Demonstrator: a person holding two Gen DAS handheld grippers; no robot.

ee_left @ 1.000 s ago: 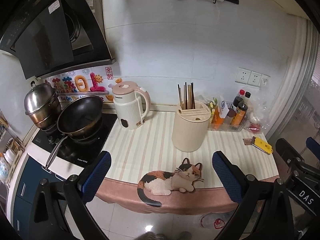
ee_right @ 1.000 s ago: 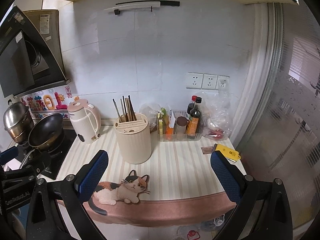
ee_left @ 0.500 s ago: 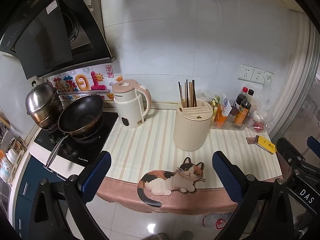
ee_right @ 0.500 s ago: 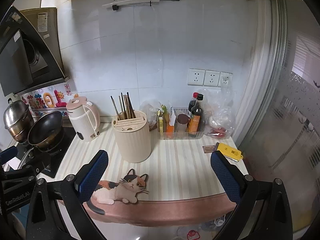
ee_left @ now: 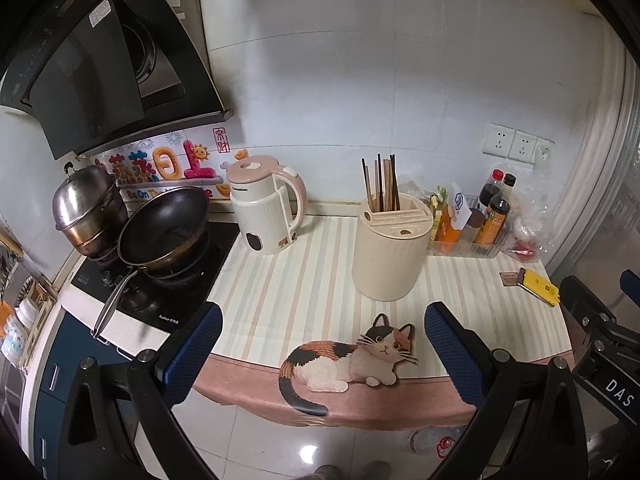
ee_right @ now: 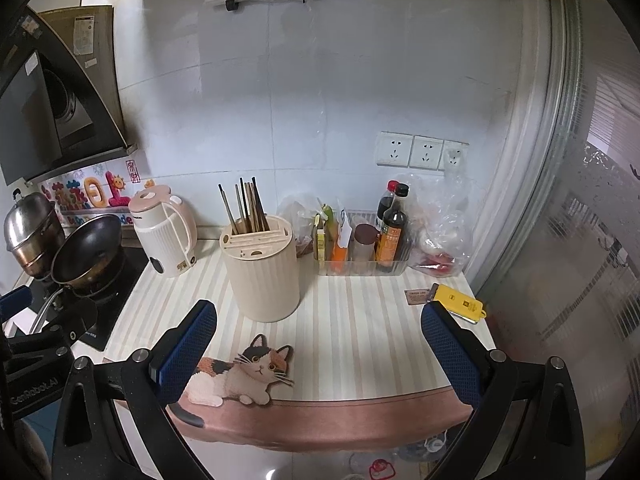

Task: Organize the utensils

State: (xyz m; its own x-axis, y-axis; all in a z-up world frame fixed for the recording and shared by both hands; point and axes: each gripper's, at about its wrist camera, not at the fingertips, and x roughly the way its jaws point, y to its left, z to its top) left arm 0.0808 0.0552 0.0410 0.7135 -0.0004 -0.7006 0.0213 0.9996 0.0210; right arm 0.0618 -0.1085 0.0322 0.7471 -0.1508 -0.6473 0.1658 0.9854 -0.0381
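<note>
We see one ribbed cream holder, cylindrical, mid-table, chopsticks upright in its far slot. Our left tool and right tool gape wide, both empty.

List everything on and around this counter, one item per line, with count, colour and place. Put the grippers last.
utensil holder: one, cream, centre of the striped counter
chopsticks: a bundle, brown and dark, upright in the holder
kettle: one, cream and pink, left of the holder
wok: one, black, on the cooktop
steel pot: one, silver, lidded, behind the wok
condiment tray: one, clear, holding bottles, right of the holder
yellow object: one, near the counter's right edge
wall sockets: three, white, above the tray
cat mat: one, calico pattern, front edge
left gripper: black with blue pads, open, empty
right gripper: same, open, empty
</note>
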